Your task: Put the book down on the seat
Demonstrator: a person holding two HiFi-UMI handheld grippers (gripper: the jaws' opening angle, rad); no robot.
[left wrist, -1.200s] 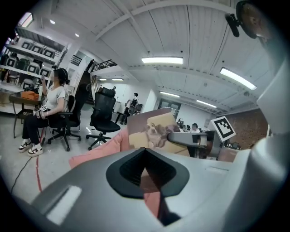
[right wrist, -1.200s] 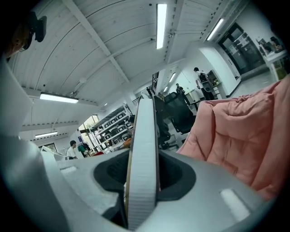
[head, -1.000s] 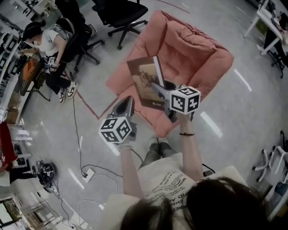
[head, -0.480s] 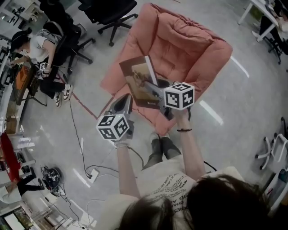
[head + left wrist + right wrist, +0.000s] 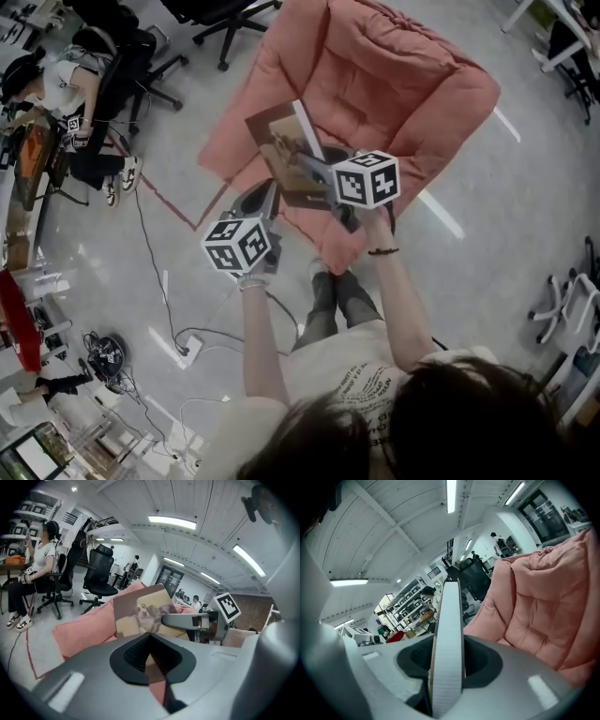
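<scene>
A brown book [image 5: 279, 150] with a dog picture on its cover hangs over the front edge of the pink armchair [image 5: 394, 84]. My right gripper [image 5: 314, 169] is shut on its lower edge and holds it tilted upright. In the right gripper view the white page edge of the book [image 5: 449, 634] runs up between the jaws, with the armchair's cushion [image 5: 539, 606] behind it. My left gripper [image 5: 269, 195] hovers below and left of the book, shut on nothing. From the left gripper view I see the book [image 5: 138, 613], the right gripper [image 5: 174, 620] and the armchair [image 5: 79, 630].
Black office chairs [image 5: 220, 14] stand behind the armchair. A person [image 5: 66, 84] sits at a desk on the far left. A cable and a power strip [image 5: 183, 347] lie on the grey floor at the left. The holder's feet [image 5: 333, 281] stand at the armchair's front.
The right gripper has carried the book a little left and further over the armchair's front. The book now stands more edge-on. The left gripper has kept its place beneath it.
</scene>
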